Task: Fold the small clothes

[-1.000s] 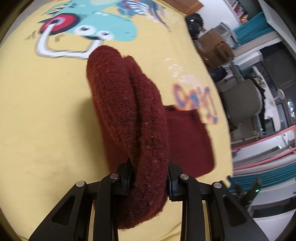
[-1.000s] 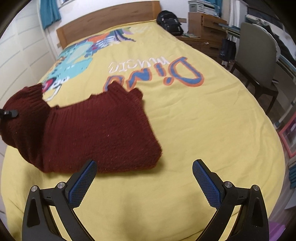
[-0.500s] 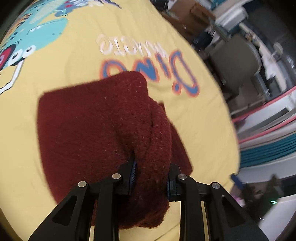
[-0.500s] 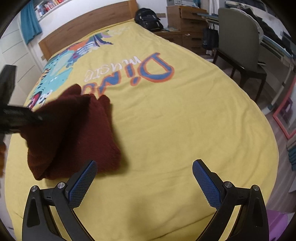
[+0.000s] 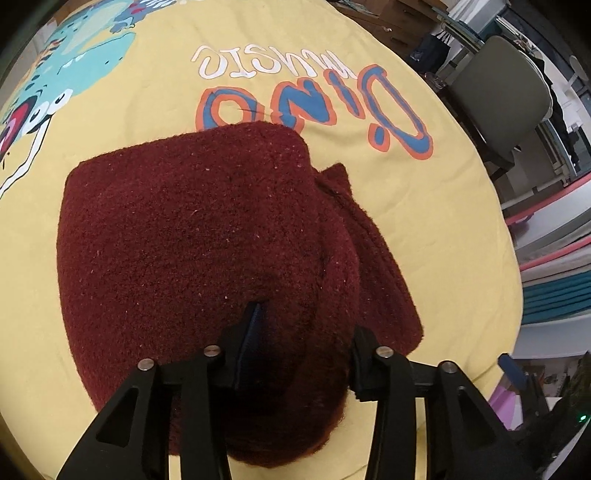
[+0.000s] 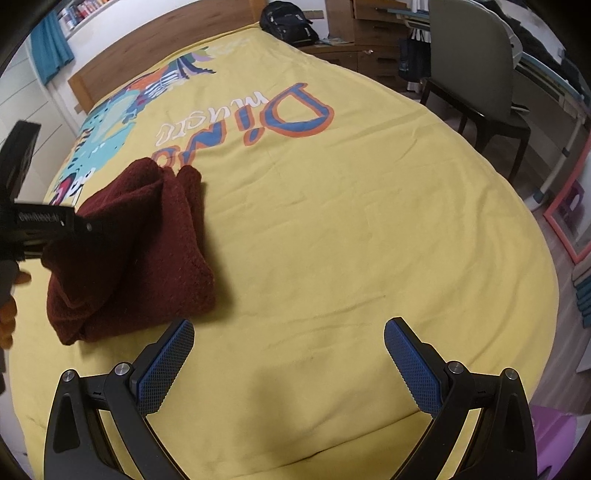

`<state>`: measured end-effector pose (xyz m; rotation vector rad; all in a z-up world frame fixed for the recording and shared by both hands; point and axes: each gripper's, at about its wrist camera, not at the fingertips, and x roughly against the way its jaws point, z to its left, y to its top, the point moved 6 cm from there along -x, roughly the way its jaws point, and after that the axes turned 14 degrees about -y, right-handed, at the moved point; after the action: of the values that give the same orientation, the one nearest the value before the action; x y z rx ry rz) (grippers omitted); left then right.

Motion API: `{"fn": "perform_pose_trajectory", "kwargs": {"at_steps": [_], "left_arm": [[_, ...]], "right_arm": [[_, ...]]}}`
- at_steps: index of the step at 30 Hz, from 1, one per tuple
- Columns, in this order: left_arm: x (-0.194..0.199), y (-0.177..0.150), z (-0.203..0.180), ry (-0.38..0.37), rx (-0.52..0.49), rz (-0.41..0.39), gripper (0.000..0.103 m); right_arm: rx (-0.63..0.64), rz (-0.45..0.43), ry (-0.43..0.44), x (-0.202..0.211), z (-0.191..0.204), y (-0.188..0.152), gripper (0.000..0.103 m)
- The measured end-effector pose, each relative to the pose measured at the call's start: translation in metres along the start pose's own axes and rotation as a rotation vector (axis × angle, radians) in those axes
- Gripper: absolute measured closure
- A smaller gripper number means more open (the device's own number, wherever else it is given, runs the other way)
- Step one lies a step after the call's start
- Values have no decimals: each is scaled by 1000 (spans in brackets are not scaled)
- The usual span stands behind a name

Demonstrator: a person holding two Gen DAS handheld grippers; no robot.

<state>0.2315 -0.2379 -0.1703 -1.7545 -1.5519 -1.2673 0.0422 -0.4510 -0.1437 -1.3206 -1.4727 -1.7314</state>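
Observation:
A dark red knitted sweater (image 5: 192,236) lies folded on the yellow bedspread (image 5: 424,206). My left gripper (image 5: 301,332) sits over its near edge. The jaws have spread a little, with thick fabric still bunched between them and the blue pad of the left finger (image 5: 251,332) showing. In the right wrist view the sweater (image 6: 144,236) is at the left, doubled over, with the left gripper (image 6: 74,225) at its top. My right gripper (image 6: 288,354) is open and empty above bare bedspread (image 6: 351,221), to the right of the sweater.
The bedspread carries a dinosaur print (image 5: 85,70) and "Dino" lettering (image 6: 266,114). A wooden headboard (image 6: 155,48) and black backpack (image 6: 288,22) are at the far end. A grey chair (image 6: 476,70) and a desk stand beside the bed's right side.
My left gripper carried the sweater's lifted edge over onto the rest, folding it in half, and lowered it. Its jaws have widened from a tight pinch. The right gripper stayed open.

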Motion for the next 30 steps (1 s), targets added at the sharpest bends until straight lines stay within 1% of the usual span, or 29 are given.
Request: {"fn": "perform_pose_trajectory", "kwargs": {"at_steps": [1,2,3,4,5,7,8,10,12,15,17,18,20,22,24,25,26,27,28,29,30], "left_arm": [[7,0,-3,-6,2,-5,58],[9,2,-4,-12,3,-9,48],[13,4,-6,-19,7,-12,41],[18,5,-7,-23,2,-23,28],[23,7,-10,-29,-2,-30,22],[37,11,-14,-21,-25,-59,18],[42,12,-16,-22,-36,-66,10],[52,16,-17,-29,-43,-74,3],[67,19,-16,-26,-50,-101,3],[89,22,-6,10,-46,-144,2],[101,23,3,19,-41,-164,1],[108,23,11,27,-36,-172,1],[121,22,27,70,-15,-179,1],[133,18,43,80,7,-193,1],[139,11,60,95,24,-188,1],[142,7,69,102,38,-194,1],[146,3,77,110,51,-200,1],[148,-1,83,117,57,-202,1],[151,-5,90,124,63,-200,1],[154,-10,97,133,67,-200,1],[156,-14,103,141,72,-204,1]], "right_arm": [[2,-1,-2,1,0,1,0],[3,-3,-3,2,0,1,0],[3,-5,-4,3,-1,2,0],[2,-8,-4,5,-1,4,0],[2,-10,-3,6,-1,4,0],[6,-14,1,9,1,7,0],[9,-16,2,10,2,8,0],[27,-20,5,14,7,11,0],[45,-27,11,17,13,14,0],[81,-43,18,24,26,23,0],[126,-55,22,31,41,33,0],[145,-51,18,33,48,38,0],[171,-36,34,37,63,49,0],[184,-16,70,40,80,62,0],[210,6,74,41,99,78,1],[252,14,65,40,114,87,3],[279,23,55,38,124,92,10],[306,45,54,34,138,99,15],[322,78,77,29,150,103,27],[330,112,99,24,160,106,35],[341,157,117,16,174,109,35]]}}
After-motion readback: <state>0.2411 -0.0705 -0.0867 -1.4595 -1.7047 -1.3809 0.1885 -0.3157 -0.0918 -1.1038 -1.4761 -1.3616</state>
